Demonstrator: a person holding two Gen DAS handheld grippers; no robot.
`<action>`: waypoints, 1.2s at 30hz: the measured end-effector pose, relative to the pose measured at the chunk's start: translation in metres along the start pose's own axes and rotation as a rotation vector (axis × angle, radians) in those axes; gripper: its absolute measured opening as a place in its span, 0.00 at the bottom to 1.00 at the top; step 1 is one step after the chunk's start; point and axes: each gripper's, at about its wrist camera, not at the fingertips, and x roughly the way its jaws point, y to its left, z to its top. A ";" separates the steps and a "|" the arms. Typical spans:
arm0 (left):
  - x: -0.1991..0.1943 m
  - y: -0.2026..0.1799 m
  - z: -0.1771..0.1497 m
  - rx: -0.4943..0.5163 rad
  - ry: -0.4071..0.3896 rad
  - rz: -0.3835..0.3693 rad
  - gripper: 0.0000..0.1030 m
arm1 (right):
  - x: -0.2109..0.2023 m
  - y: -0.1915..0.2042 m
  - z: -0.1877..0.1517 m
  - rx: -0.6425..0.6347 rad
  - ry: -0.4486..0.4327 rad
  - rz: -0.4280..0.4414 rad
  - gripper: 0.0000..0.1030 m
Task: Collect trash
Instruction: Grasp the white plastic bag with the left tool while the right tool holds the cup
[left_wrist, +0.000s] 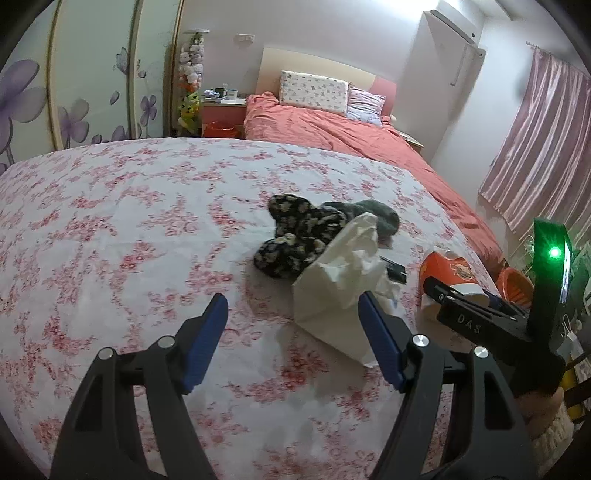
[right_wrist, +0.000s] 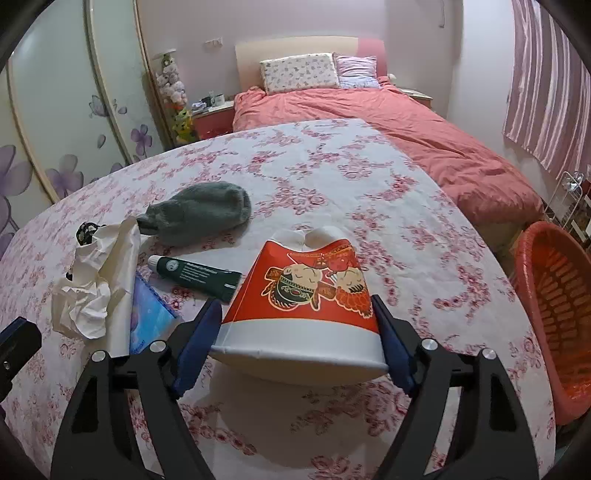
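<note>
Right wrist view: the right gripper (right_wrist: 297, 339) has its 2 blue pads on either side of the crushed red paper cup (right_wrist: 314, 291), which lies on the flowered tablecloth (right_wrist: 332, 166) with its wide rim toward the camera; whether the pads already press it I cannot tell. An orange basket (right_wrist: 554, 306) stands just off the table's right edge. The left gripper (left_wrist: 291, 332) is spread and empty, with the crumpled white paper (left_wrist: 340, 273) ahead and slightly right.
</note>
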 end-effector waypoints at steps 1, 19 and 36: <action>0.000 -0.002 0.000 0.003 0.000 -0.001 0.70 | -0.001 -0.002 -0.001 0.005 -0.001 0.004 0.75; 0.030 -0.046 0.007 0.078 0.030 0.007 0.70 | -0.005 -0.028 -0.007 0.044 0.004 0.020 0.77; 0.022 -0.052 0.008 0.091 0.000 0.026 0.40 | -0.028 -0.040 -0.014 0.019 -0.029 0.041 0.75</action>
